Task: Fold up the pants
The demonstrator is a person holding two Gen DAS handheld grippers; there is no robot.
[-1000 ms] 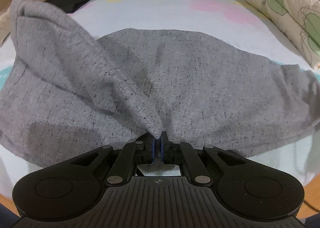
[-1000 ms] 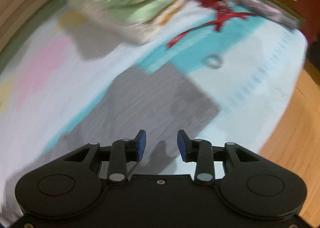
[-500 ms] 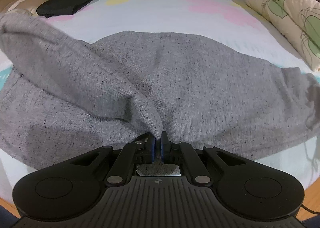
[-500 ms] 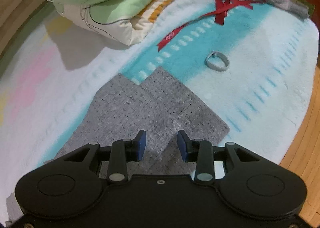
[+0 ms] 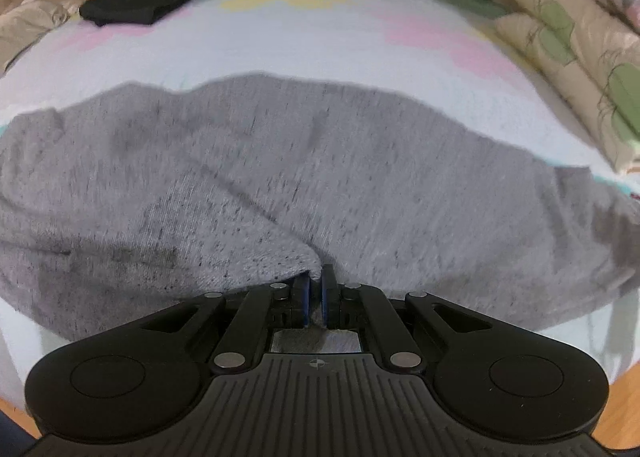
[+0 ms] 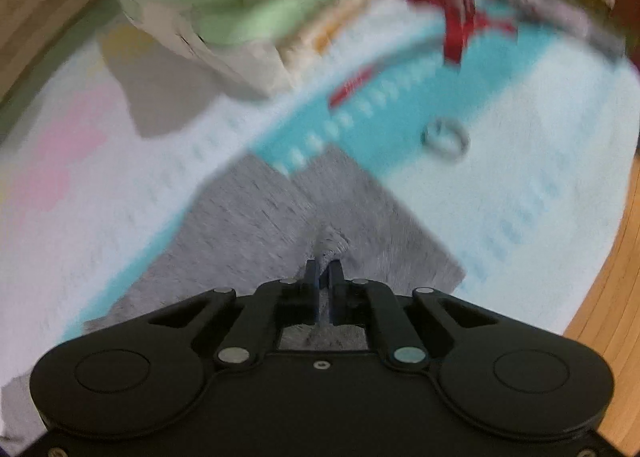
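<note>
The grey heathered pants [image 5: 280, 177] lie spread across a pastel bed sheet. My left gripper [image 5: 314, 287] is shut on a fold of the pants at their near edge, low over the fabric. In the right wrist view the leg ends of the pants [image 6: 320, 209] lie on the turquoise band of the sheet. My right gripper [image 6: 324, 277] is shut on a pinched ridge of the pants near the leg ends. That view is blurred.
A black folded garment [image 5: 148, 1] lies at the far left of the bed. Leaf-print pillows [image 5: 580, 45] line the right side. A rolled quilt [image 6: 224, 5], a red ribbon [image 6: 456, 29] and a grey ring [image 6: 446, 139] lie beyond the leg ends. Wooden floor [image 6: 616, 289] borders the bed.
The raised left flap of the pants has come down flat onto the rest. My right gripper has closed from open onto the fabric near the leg ends.
</note>
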